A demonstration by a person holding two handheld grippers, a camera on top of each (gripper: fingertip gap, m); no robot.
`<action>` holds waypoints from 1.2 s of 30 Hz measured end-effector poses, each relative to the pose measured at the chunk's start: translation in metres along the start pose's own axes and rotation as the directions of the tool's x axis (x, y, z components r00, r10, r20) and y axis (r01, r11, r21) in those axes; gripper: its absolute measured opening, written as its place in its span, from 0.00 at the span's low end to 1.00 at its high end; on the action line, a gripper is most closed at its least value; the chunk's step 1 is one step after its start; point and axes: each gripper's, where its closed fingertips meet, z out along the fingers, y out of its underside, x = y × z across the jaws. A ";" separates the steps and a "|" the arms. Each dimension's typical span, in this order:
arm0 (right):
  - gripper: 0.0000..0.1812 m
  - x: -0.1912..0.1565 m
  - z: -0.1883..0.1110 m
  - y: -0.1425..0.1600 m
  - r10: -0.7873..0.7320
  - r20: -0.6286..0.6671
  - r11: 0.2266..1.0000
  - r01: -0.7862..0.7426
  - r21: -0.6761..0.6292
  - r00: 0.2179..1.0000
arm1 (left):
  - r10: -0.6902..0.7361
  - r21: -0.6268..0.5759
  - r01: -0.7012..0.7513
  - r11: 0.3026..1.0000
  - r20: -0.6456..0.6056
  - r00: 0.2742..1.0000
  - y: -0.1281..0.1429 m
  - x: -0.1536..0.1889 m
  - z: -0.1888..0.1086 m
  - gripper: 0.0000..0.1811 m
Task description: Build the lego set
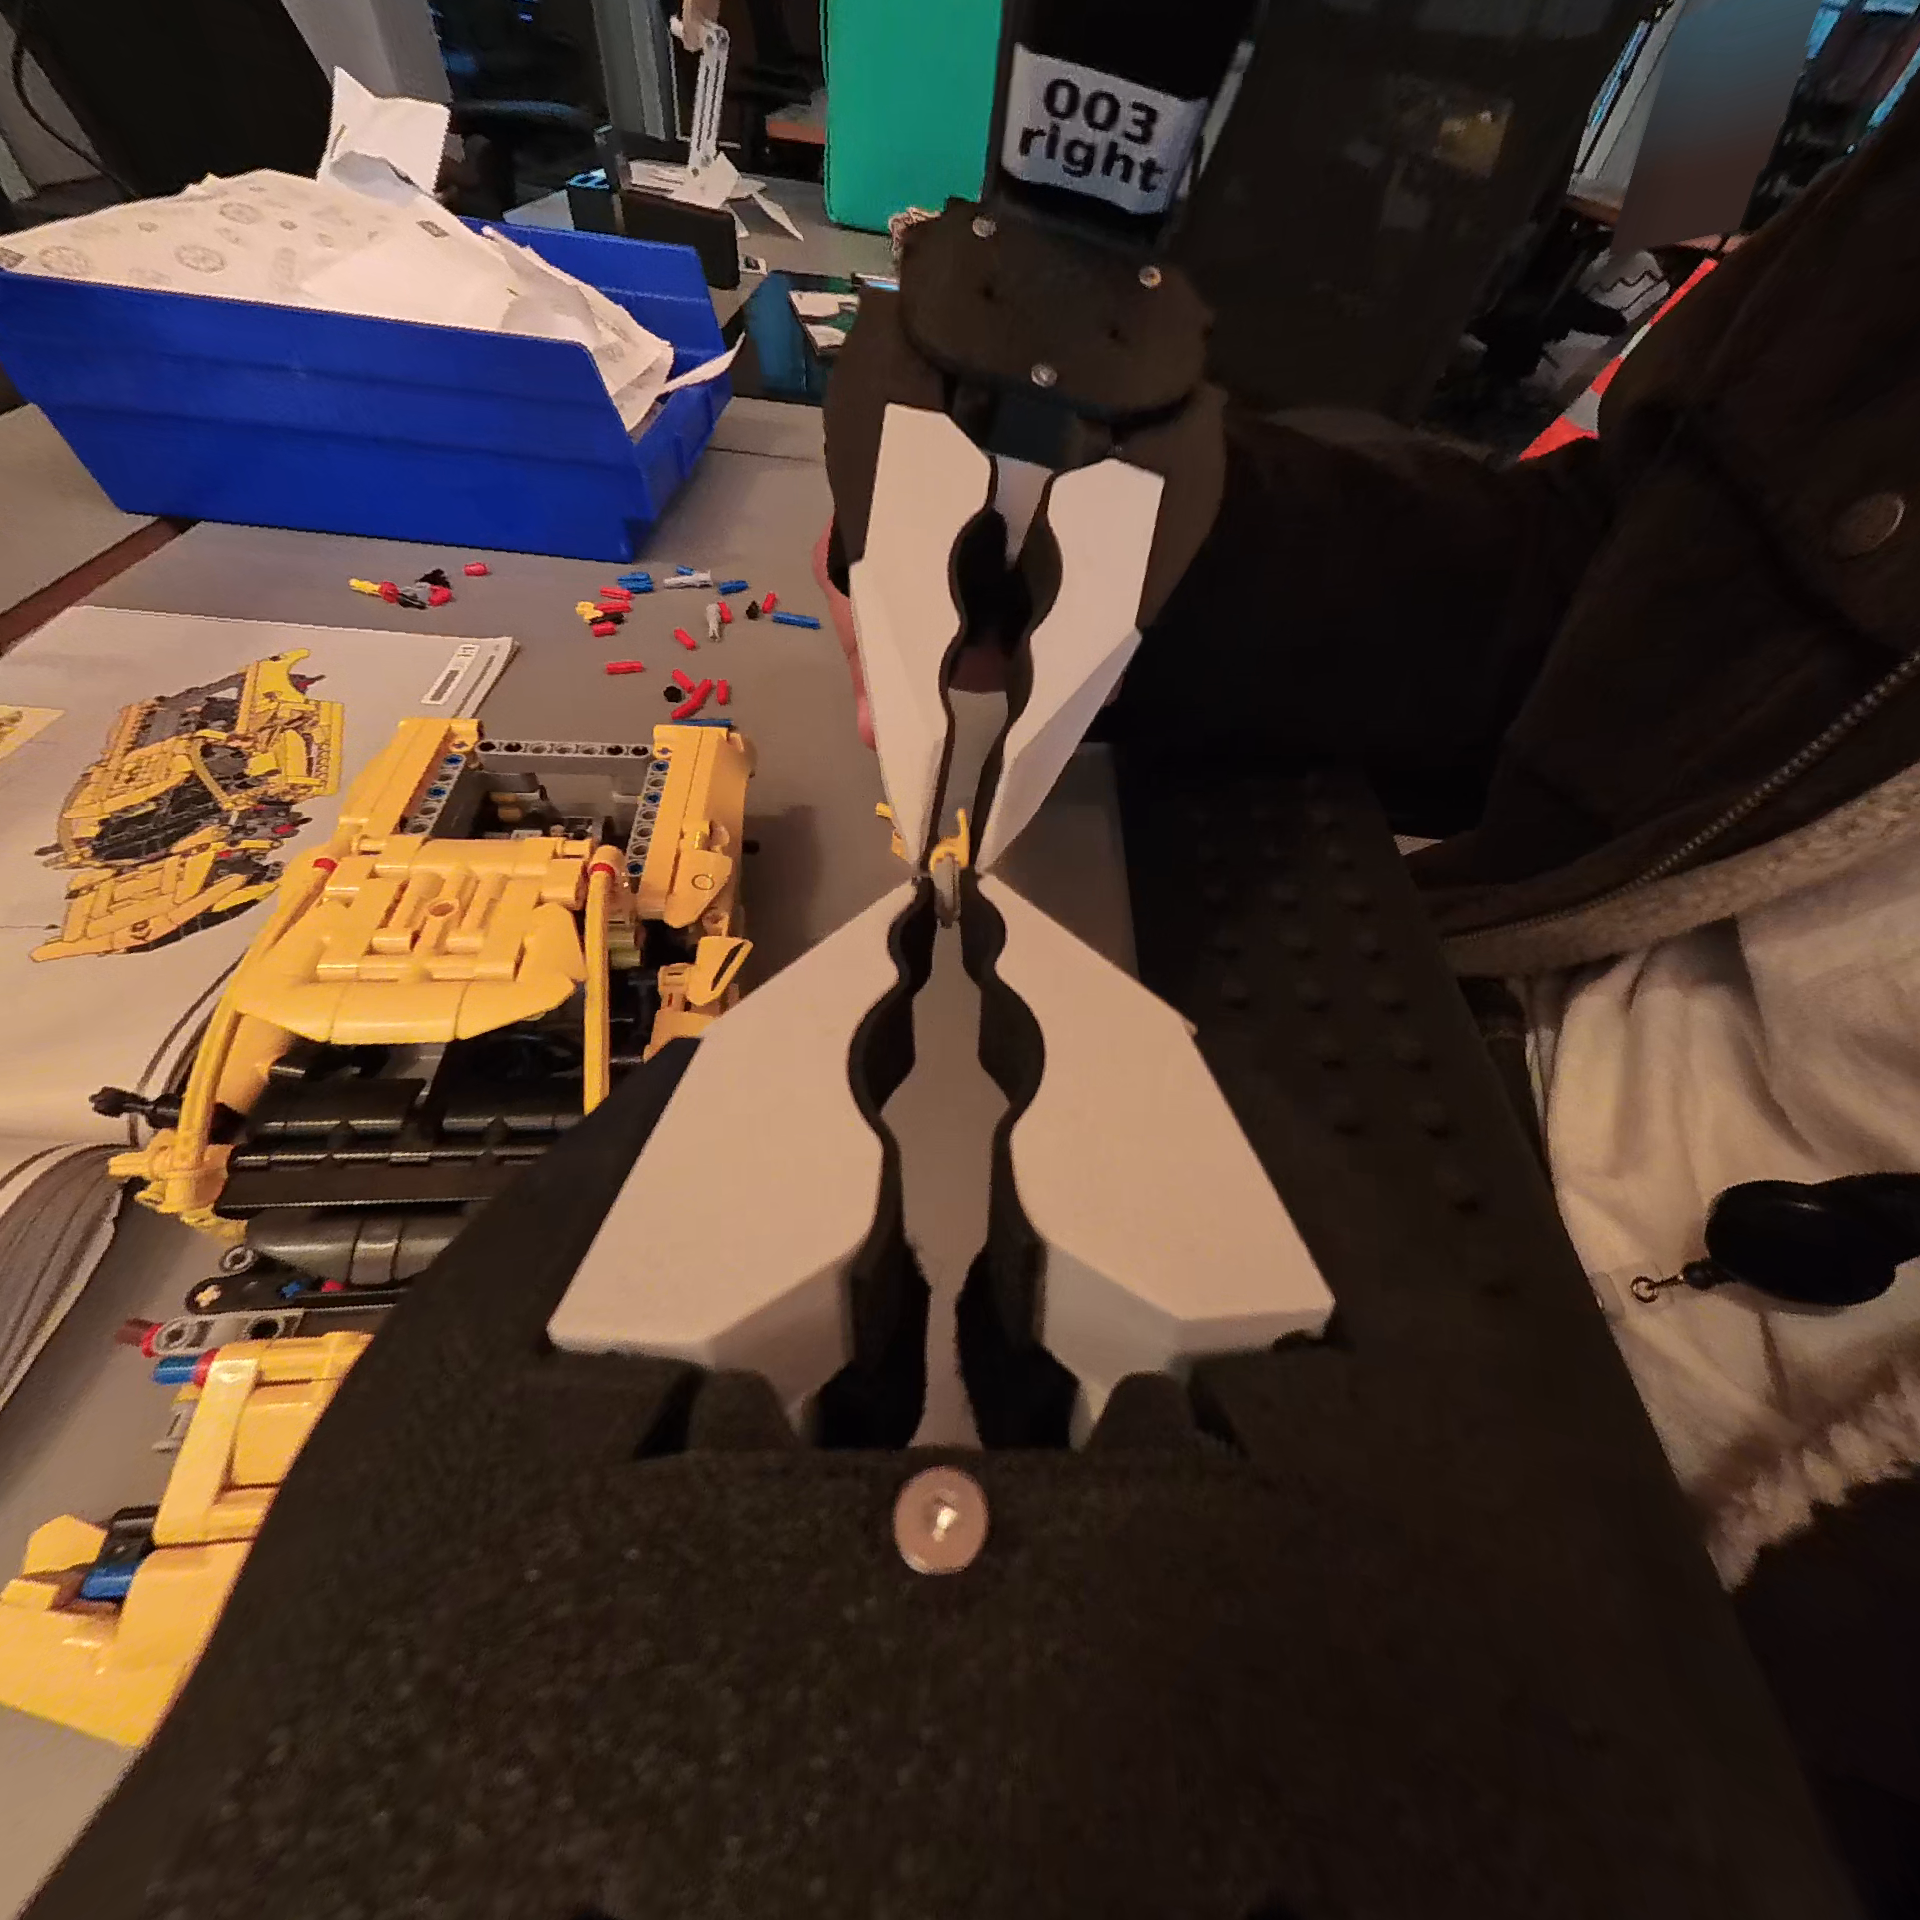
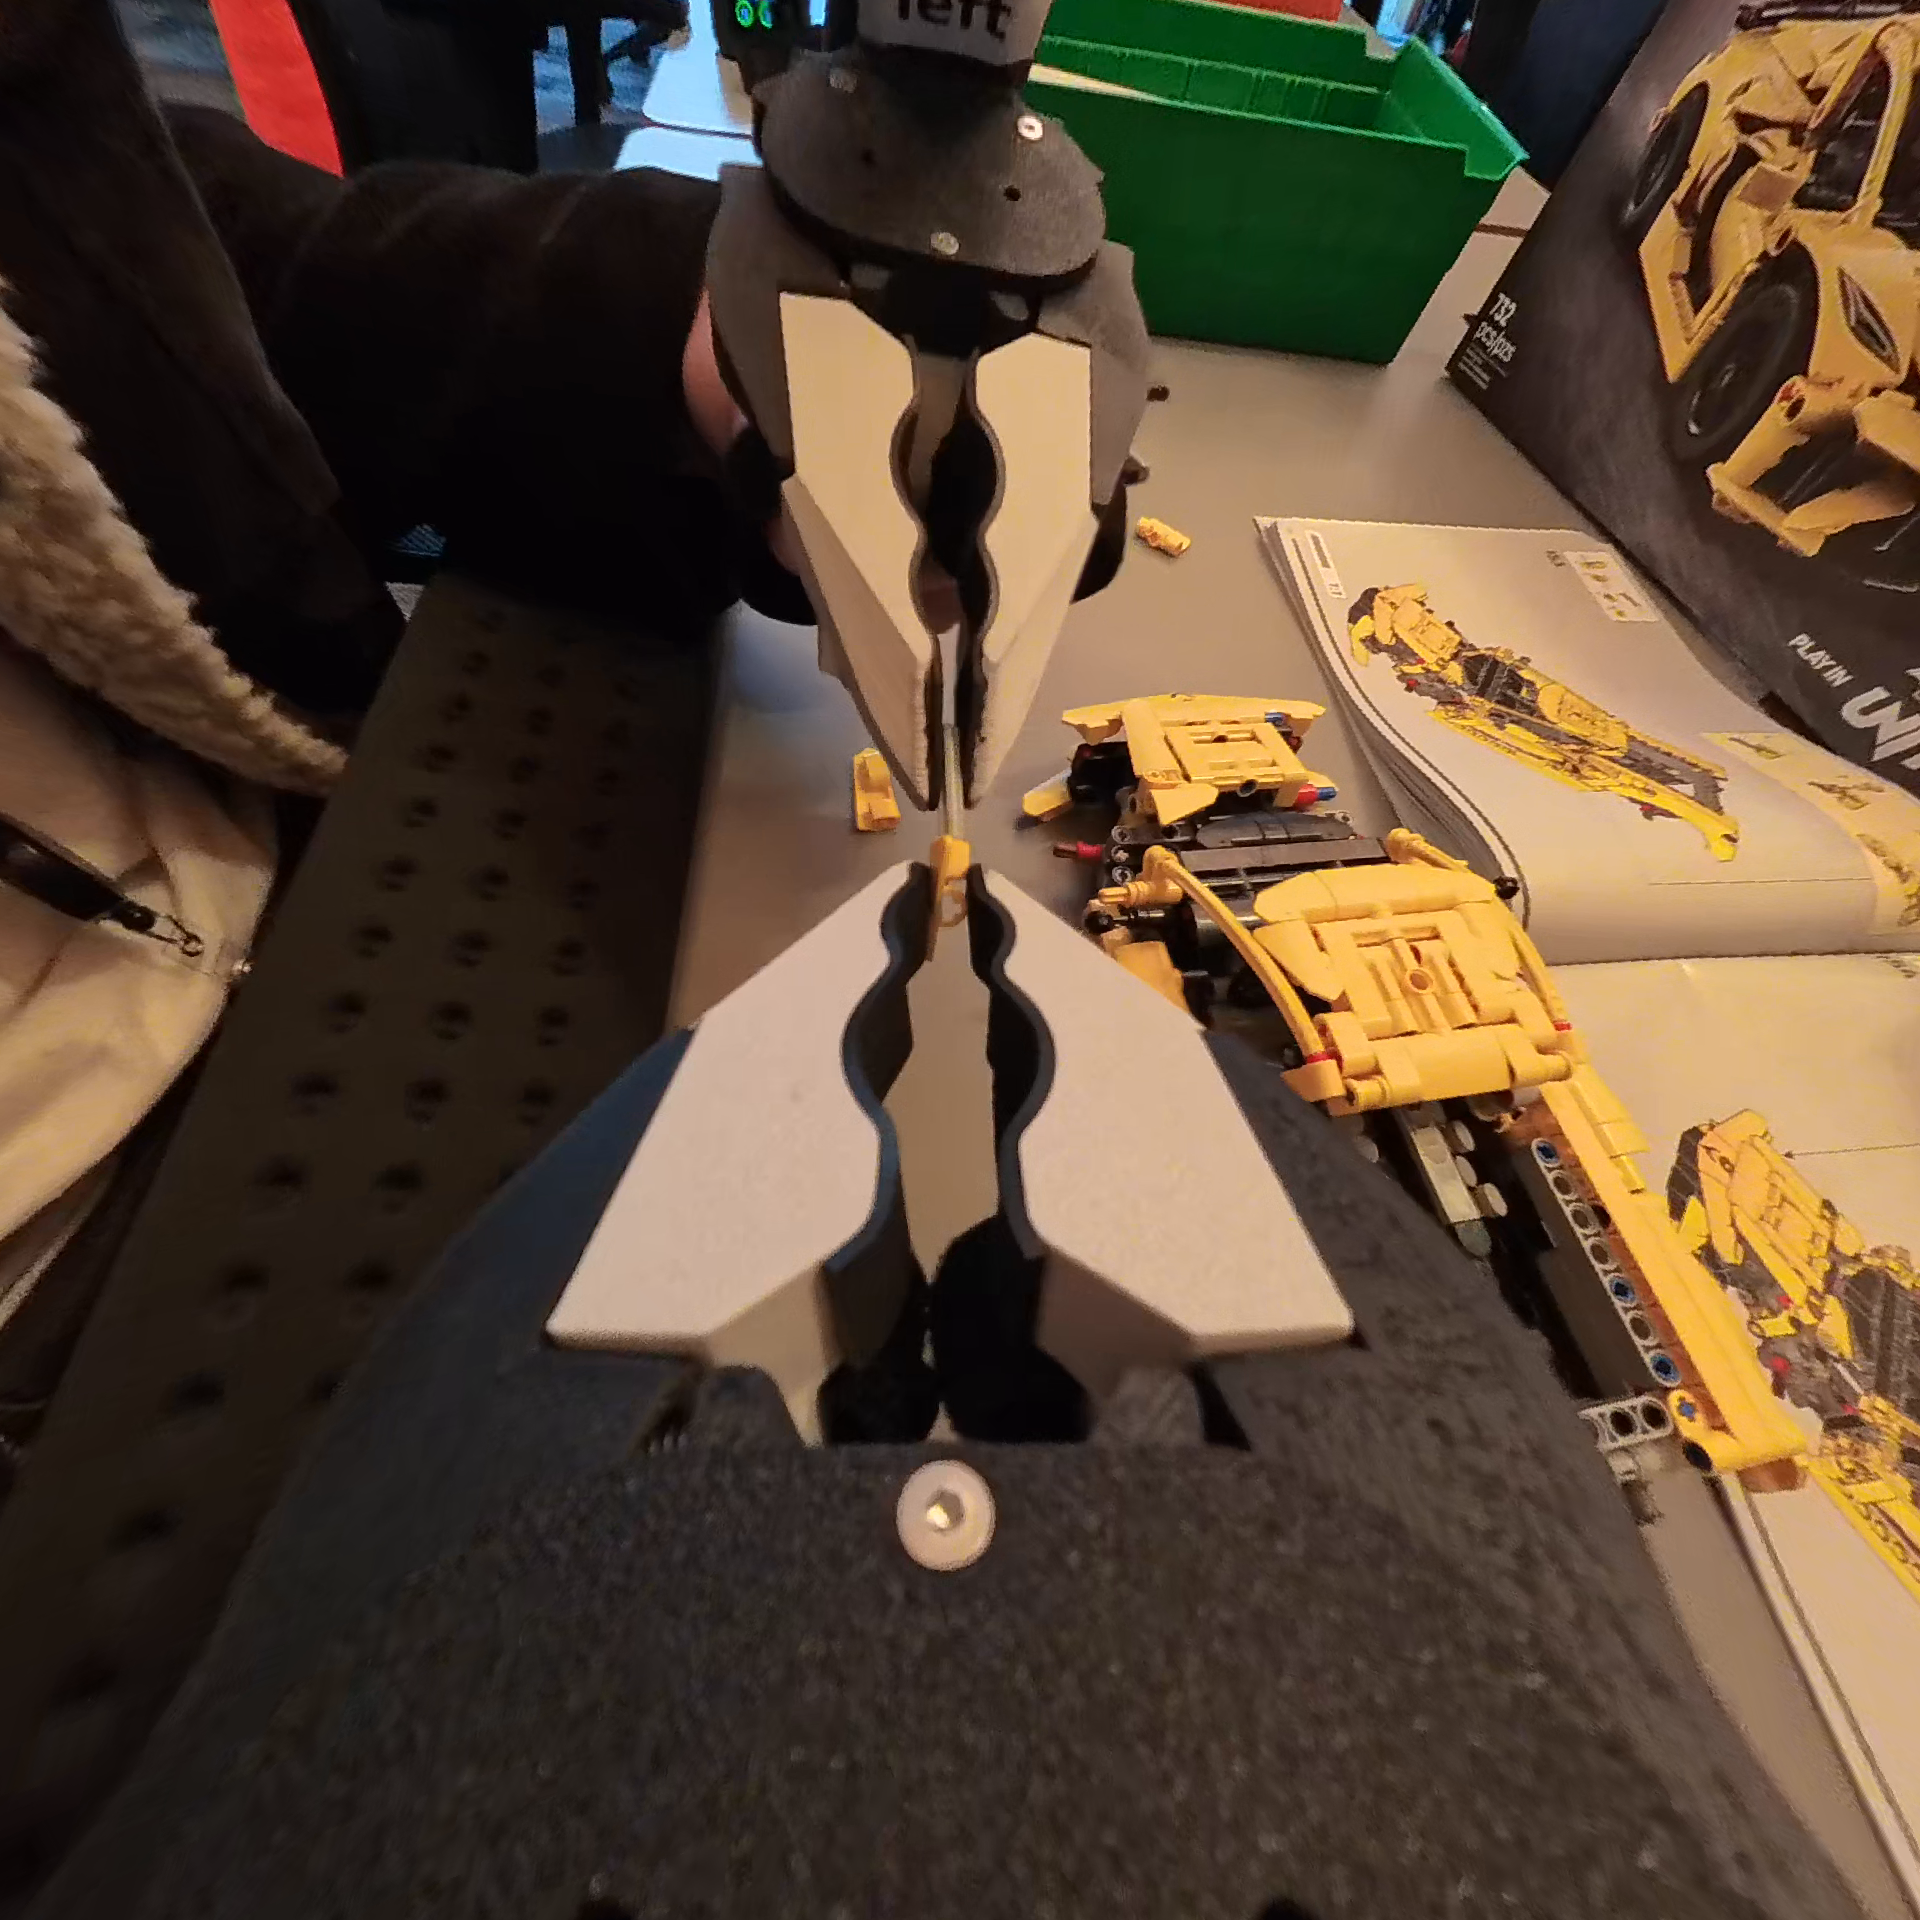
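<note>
the lego car (image 1: 468,935) is seen partly built on the grey table (image 1: 769,488), resting partly on the open instruction booklet (image 1: 208,727), and it lies well off to the side of both sets of fingers, touched by neither. in the right wrist view the same yellow model (image 2: 1382,966) is found to the right of the fingertips. the two grippers are held tip to tip above the table edge, facing each other. the left gripper (image 1: 943,899) is nearly closed, and a thin grey axle piece (image 1: 948,902) is pinched at its tips. the right gripper (image 2: 948,894) is likewise nearly closed, and a small yellow connector (image 2: 948,873) is clamped between its tips. the two small parts are brought end to end between the opposing tips; whether they are already joined cannot be told. loose red, blue and black pins (image 1: 675,634) are scattered on the table beyond the model. a blue bin (image 1: 364,416) filled with crumpled paper is seen behind them. in the right wrist view, a green bin (image 2: 1278,208) and the set's box (image 2: 1714,364) are visible at the far side, and two small yellow pieces (image 2: 873,792) lie near the left gripper's tips.
</note>
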 end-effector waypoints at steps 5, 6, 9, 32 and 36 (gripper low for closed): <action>0.04 -0.003 0.004 0.004 -0.011 0.014 0.999 0.011 -0.030 1.000 | 0.017 -0.035 -0.018 0.999 -0.007 1.000 0.006 0.002 0.001 0.02; 0.04 -0.003 0.004 0.005 -0.011 0.017 0.999 0.011 -0.034 1.000 | 0.021 -0.040 -0.022 0.999 -0.007 1.000 0.007 0.002 0.001 0.02; 0.04 -0.002 0.004 0.007 -0.019 0.011 0.998 0.019 -0.060 1.000 | 0.055 -0.051 -0.055 0.997 0.011 0.998 0.009 0.001 0.003 0.02; 0.04 -0.006 0.018 0.031 -0.025 0.018 0.981 0.028 -0.190 1.000 | 0.121 -0.206 -0.110 0.972 0.039 0.992 0.038 -0.002 0.014 0.02; 0.04 -0.005 0.011 0.021 -0.046 -0.008 0.995 0.045 -0.086 0.999 | 0.153 -0.154 -0.146 0.977 0.037 0.987 0.027 0.000 0.011 0.02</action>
